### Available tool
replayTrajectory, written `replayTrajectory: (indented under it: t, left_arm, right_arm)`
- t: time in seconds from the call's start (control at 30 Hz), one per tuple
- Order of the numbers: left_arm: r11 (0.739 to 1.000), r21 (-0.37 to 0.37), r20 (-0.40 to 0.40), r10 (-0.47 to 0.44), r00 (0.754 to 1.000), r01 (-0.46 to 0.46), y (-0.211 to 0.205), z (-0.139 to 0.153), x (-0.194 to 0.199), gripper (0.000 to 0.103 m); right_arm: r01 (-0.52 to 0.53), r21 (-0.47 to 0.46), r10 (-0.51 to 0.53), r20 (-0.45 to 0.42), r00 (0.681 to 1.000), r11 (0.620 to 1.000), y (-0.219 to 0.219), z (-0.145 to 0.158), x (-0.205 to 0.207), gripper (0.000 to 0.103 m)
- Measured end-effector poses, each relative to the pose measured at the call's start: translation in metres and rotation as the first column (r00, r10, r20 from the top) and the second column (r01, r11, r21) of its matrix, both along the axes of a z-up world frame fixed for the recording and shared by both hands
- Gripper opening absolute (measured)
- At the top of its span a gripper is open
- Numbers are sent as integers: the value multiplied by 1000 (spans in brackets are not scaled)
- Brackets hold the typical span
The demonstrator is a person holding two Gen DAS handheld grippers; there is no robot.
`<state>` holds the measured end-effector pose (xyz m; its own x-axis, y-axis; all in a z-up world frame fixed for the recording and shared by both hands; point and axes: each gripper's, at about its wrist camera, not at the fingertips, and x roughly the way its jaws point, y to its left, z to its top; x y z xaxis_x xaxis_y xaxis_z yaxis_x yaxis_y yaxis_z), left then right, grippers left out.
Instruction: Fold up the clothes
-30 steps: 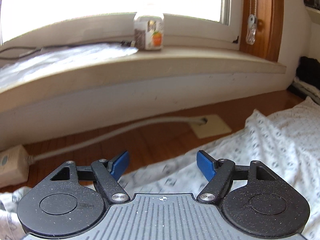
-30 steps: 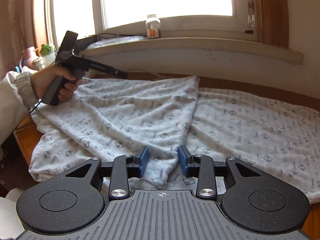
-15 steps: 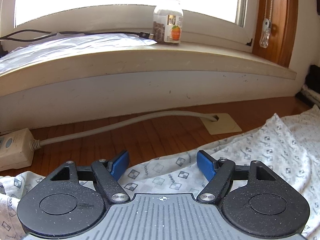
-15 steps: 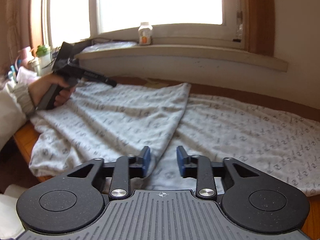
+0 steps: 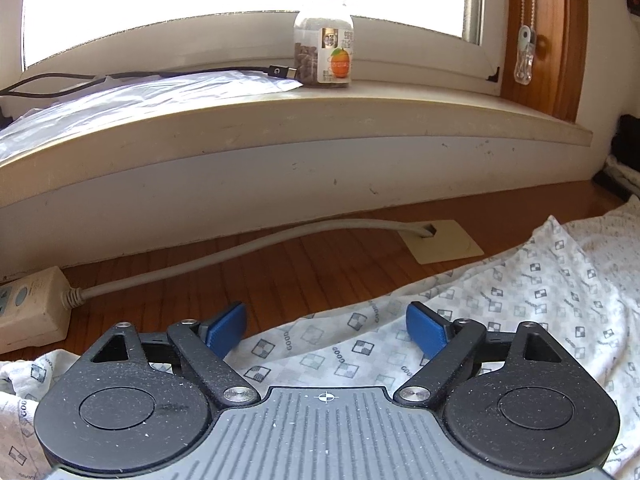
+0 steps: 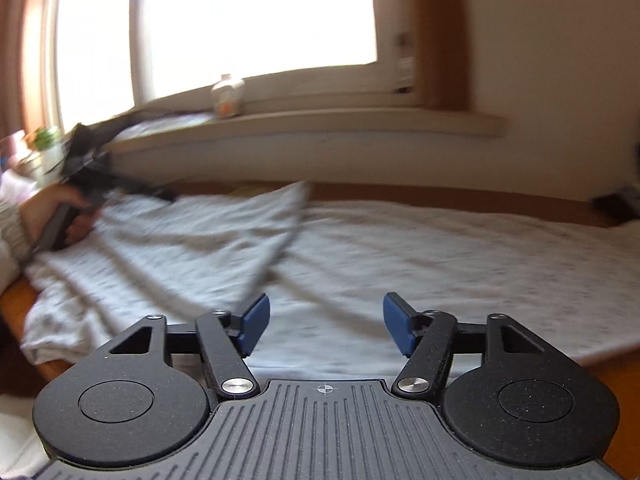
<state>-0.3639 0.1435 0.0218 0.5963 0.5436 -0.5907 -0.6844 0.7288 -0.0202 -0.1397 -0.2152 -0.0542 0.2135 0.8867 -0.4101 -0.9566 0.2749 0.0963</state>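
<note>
Your right gripper (image 6: 326, 326) is opening, nothing between its pads, so that fold looks just laid. The garment (image 6: 400, 256) lies spread over the desk (image 5: 280, 276), one flap doubled across its left half. Your left gripper (image 5: 326, 334) is opening too, jaws wide over the cloth's far edge, pinching nothing. Next, I'd say: find a fresh edge, come down low, and pinch one layer cleanly.

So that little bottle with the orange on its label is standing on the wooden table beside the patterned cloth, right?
Not quite. The bottle with the orange on its label stands up on the windowsill, not on the wooden table. The patterned cloth lies on the table below. The left wrist view shows it.
</note>
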Motion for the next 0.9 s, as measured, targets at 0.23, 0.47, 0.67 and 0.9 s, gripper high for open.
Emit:
replayTrajectory:
  t: [0.23,0.47,0.67,0.9]
  left_arm:
    - [1000,10,15,-6,1000,6,-1,1,-2,97]
    - [1000,14,15,-5,1000,5,-1,0,-3,98]
    - [1000,18,17,-4,1000,4,-1,0,-5,98]
    - [1000,17,21,-5,1000,5,0,1,-6,98]
  right_arm:
    - [388,-22,-388,-96,917,921,-76,-10,129,25]
    - [554,-75,-559,-154,815,829,-102,-17,205,26]
    - [590,-80,-593,-192,782,803,-97,-24,228,26]
    - [622,-120,-633,-153,759,774,-79,-17,237,26]
